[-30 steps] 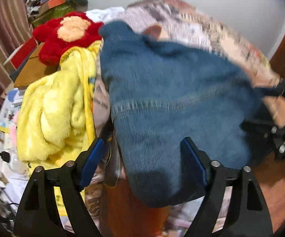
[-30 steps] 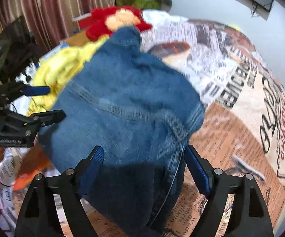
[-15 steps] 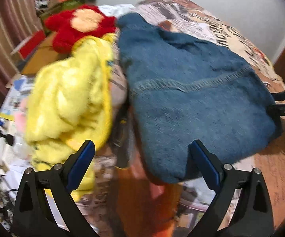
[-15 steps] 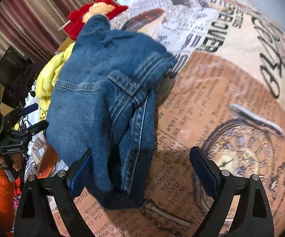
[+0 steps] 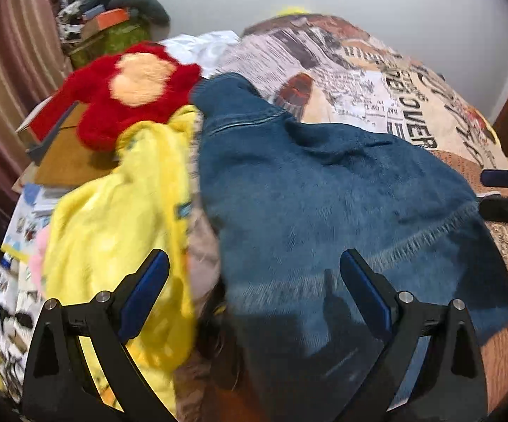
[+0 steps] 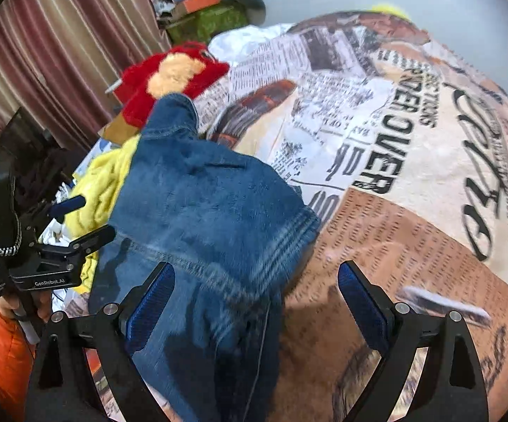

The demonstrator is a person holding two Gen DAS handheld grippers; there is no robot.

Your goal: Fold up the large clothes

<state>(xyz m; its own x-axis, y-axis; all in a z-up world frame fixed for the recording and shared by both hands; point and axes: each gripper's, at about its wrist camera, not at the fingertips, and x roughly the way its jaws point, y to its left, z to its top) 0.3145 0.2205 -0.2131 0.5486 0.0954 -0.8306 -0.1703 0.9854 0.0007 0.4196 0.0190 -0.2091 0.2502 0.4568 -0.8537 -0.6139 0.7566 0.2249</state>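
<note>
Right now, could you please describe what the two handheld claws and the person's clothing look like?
Both the left claw and right claw have black, angular frames with silver bolts and blue ribbed pads. Seen from the right wrist, the left unit's black body reads "GenRobot.AI" in white. An orange sleeve shows beneath it.

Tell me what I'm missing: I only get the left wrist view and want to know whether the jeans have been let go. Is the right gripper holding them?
Observer: No. The right gripper is open above the jeans, and its pads press on nothing.
Operator: What does the jeans' side near that gripper look like?
Observer: Stacked denim layers end there in a rounded fold with a stitched seam, resting on the printed bedspread.
</note>
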